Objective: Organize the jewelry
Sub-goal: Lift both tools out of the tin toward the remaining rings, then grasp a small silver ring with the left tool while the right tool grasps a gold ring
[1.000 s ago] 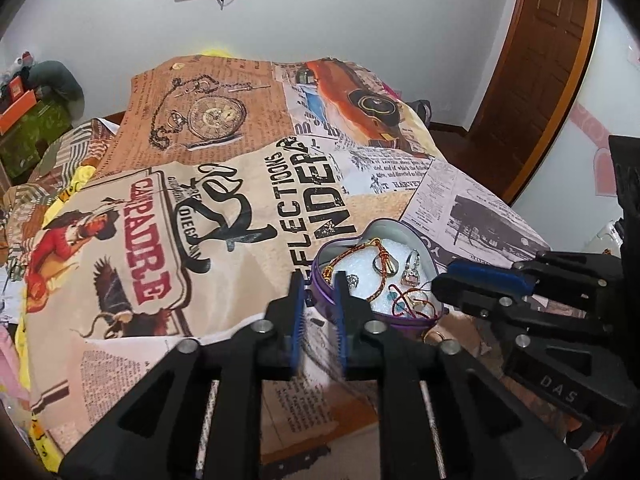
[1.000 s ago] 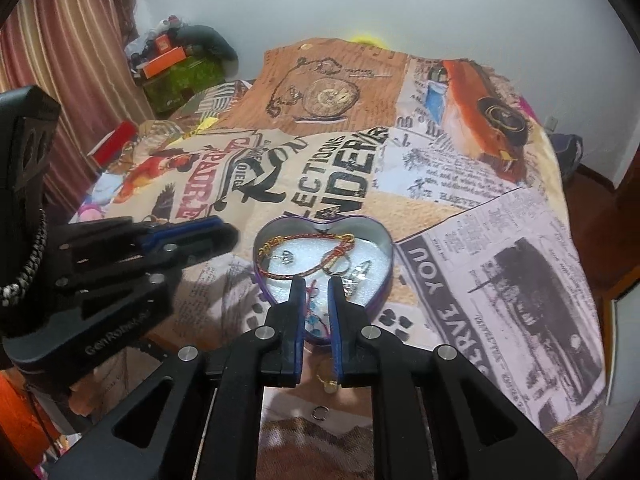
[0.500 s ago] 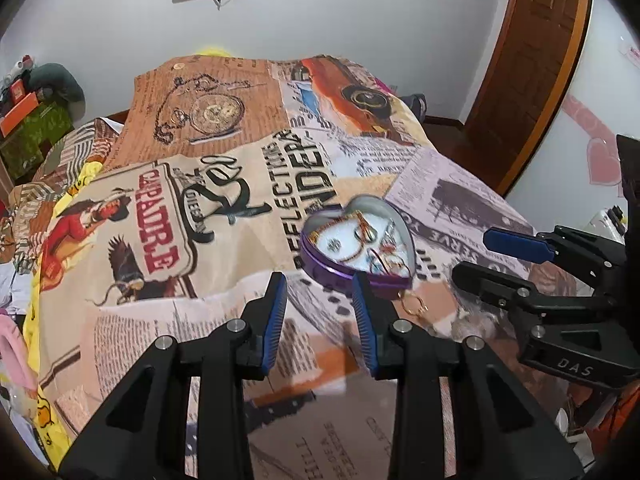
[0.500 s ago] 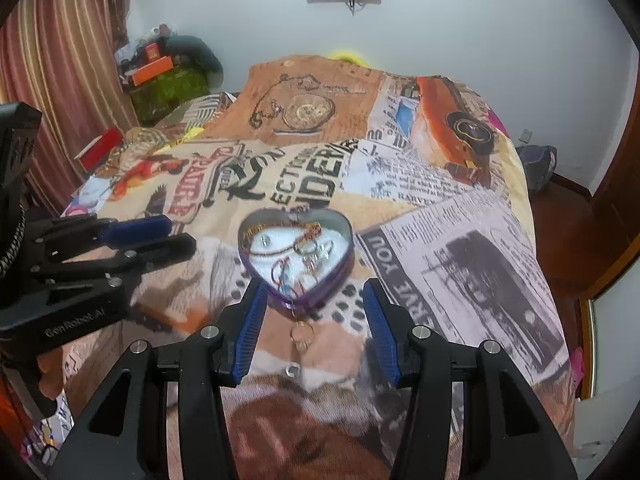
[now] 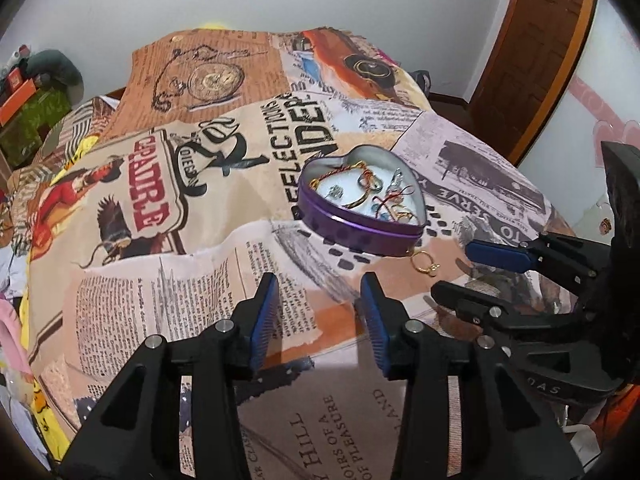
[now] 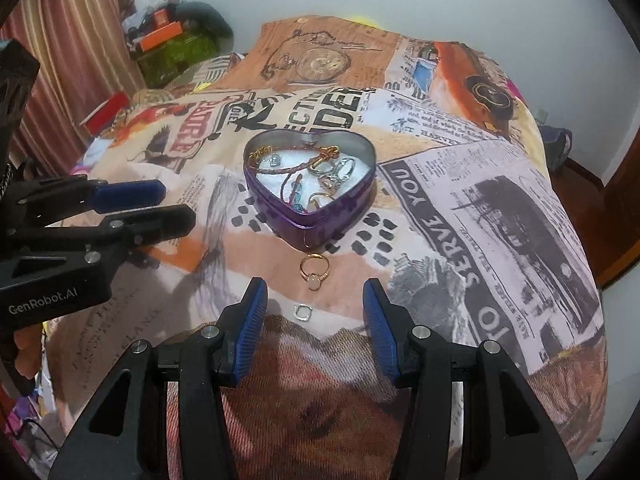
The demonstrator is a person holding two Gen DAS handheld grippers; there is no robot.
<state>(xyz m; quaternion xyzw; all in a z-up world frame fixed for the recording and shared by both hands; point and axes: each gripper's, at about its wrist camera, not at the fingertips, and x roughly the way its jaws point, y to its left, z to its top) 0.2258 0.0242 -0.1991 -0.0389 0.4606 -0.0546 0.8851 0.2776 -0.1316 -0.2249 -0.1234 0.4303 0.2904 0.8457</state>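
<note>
A purple heart-shaped tin (image 6: 336,216) (image 5: 352,230) sits on the printed bedspread and holds bracelets, rings and earrings. A gold ring (image 6: 315,270) (image 5: 425,263) lies on the cloth just in front of the tin's tip. A small silver ring (image 6: 301,312) lies nearer to me. My right gripper (image 6: 314,308) is open and empty, with the silver ring between its fingertips. My left gripper (image 5: 320,306) is open and empty, short of the tin and to its left. Each gripper shows in the other's view, the left (image 6: 152,208) and the right (image 5: 472,272).
The bedspread (image 6: 480,200) covers a bed that drops off at the right and near edges. Boxes and clutter (image 6: 172,40) stand at the far left by a curtain. A wooden door (image 5: 536,40) stands at the far right.
Both grippers have opened from nearly shut and pulled back from the tin toward me. The gold ring and the silver ring now show on the cloth in front of the tin.
</note>
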